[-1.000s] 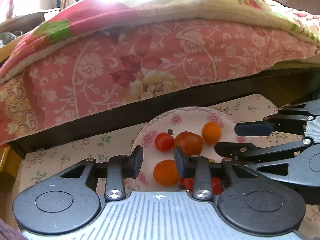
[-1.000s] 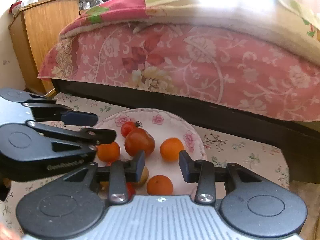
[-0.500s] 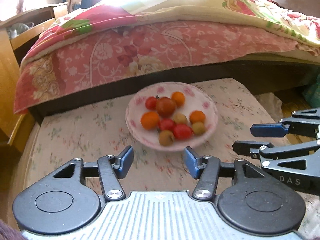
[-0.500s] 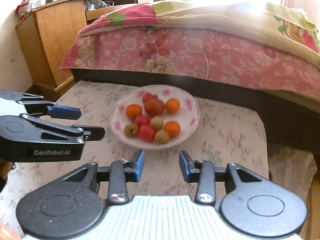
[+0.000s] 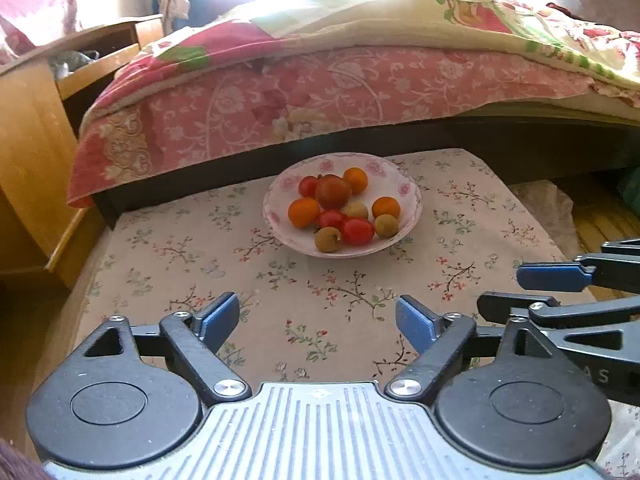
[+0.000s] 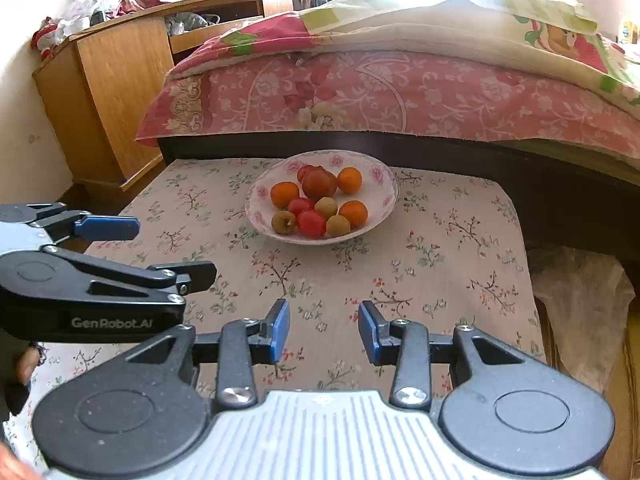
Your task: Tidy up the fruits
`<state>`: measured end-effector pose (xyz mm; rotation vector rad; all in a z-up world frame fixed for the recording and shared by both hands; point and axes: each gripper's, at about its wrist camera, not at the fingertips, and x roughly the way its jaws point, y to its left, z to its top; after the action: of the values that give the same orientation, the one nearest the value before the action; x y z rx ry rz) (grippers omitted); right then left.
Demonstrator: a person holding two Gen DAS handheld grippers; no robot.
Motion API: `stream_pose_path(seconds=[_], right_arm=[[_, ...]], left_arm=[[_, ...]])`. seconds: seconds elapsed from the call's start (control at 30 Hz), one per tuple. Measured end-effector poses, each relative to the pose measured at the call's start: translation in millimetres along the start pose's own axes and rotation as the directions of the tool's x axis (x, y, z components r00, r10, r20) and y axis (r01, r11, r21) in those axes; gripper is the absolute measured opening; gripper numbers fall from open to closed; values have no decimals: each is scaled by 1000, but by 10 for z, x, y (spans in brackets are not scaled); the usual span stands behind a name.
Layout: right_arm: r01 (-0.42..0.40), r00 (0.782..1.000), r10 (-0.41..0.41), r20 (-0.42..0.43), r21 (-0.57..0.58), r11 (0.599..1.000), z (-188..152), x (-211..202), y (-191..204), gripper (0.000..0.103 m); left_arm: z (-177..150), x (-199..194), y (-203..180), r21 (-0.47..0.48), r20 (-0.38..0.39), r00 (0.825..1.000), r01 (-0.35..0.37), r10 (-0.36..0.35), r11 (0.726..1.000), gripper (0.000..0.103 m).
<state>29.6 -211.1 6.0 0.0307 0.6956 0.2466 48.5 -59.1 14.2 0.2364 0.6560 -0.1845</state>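
A white floral bowl (image 5: 408, 188) (image 6: 380, 176) stands on the floral cloth near the far edge. It holds several fruits: orange ones (image 5: 304, 212) (image 6: 285, 194), red tomatoes (image 5: 357, 231) (image 6: 311, 223), a large dark red one (image 5: 332, 191) (image 6: 319, 185) and brownish ones (image 5: 328, 239) (image 6: 283, 222). My left gripper (image 5: 318, 322) is open and empty, well back from the bowl. My right gripper (image 6: 323, 330) is open and empty, also well back. Each gripper shows at the side of the other's view (image 5: 536, 288) (image 6: 160, 248).
The table (image 5: 180, 248) with the floral cloth ends close to a bed with a pink floral cover (image 5: 320, 92) behind the bowl. A wooden cabinet (image 6: 108, 92) stands at the back left. A plastic bag (image 6: 580, 300) lies off the table's right edge.
Both grippers have pulled back from right over the bowl to the near side of the table. The left jaws have opened wider. The fruits stay in the bowl.
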Motion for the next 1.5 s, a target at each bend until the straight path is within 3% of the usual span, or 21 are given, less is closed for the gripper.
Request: stream_pose_path(seconds=[0.3, 0.6, 0.93, 1.5], right_arm=[[4, 1000, -4, 7, 25, 1000, -158, -126, -24, 40], [18, 1000, -19, 21, 30, 999, -251, -259, -61, 41], [28, 1000, -28, 7, 30, 999, -378, -321, -5, 41], [38, 999, -38, -9, 22, 999, -526, -376, 163, 41]], left_arm=[[-157, -93, -77, -32, 7, 999, -43, 43, 999, 103], [-277, -163, -194, -21, 0, 996, -91, 91, 996, 103], [-372, -246, -154, -74, -17, 998, -58, 57, 996, 103], [-583, -382, -72, -84, -38, 996, -83, 81, 993, 103]])
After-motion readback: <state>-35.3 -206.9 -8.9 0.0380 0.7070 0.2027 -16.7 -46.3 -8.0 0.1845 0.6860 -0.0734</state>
